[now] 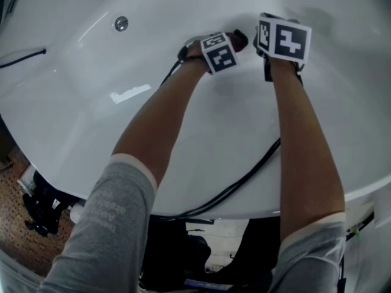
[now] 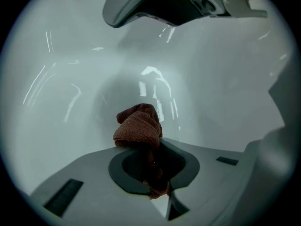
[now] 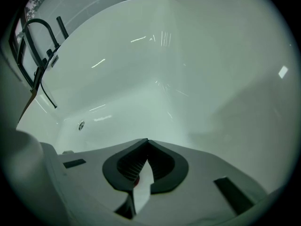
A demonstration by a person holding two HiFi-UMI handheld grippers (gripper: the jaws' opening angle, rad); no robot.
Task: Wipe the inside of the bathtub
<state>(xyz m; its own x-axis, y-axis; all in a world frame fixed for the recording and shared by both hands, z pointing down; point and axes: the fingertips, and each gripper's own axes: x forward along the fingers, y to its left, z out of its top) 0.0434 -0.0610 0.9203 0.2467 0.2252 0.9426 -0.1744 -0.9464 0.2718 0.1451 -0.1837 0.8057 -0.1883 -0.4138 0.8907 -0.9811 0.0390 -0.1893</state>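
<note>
Setting: a glossy white bathtub (image 1: 73, 102) fills the head view, and its inner wall curves down and away from the near rim. A strip of brown floor (image 1: 12, 237) shows past the rim at lower left.
Fittings: a small round metal drain fitting (image 1: 121, 23) sits on the tub's inner face, well apart from both tools. In the right gripper view a black faucet (image 3: 35, 29) arches over the far rim.
Cable: a black cable (image 1: 244, 177) lies across the near rim between the two arms.
Arms: two bare forearms (image 1: 159, 133) in grey sleeves (image 1: 107, 224) reach over the rim into the tub.
Left hand-held gripper (image 2: 159, 142): the jaws pinch a brown cloth (image 2: 138, 126). The cloth bunches out past the tips, and a narrow strip of it trails back between the jaws.
Cloth position: it is inside the tub, low on the curved white wall. I cannot tell whether it presses on the wall.
Right hand-held gripper (image 3: 147, 142): the jaw tips are pressed together with nothing between them. It points along the tub towards the drain fitting.
Spacing: in the head view the two marker cubes (image 1: 282, 39) sit just beside each other, with the right one slightly farther in.
</note>
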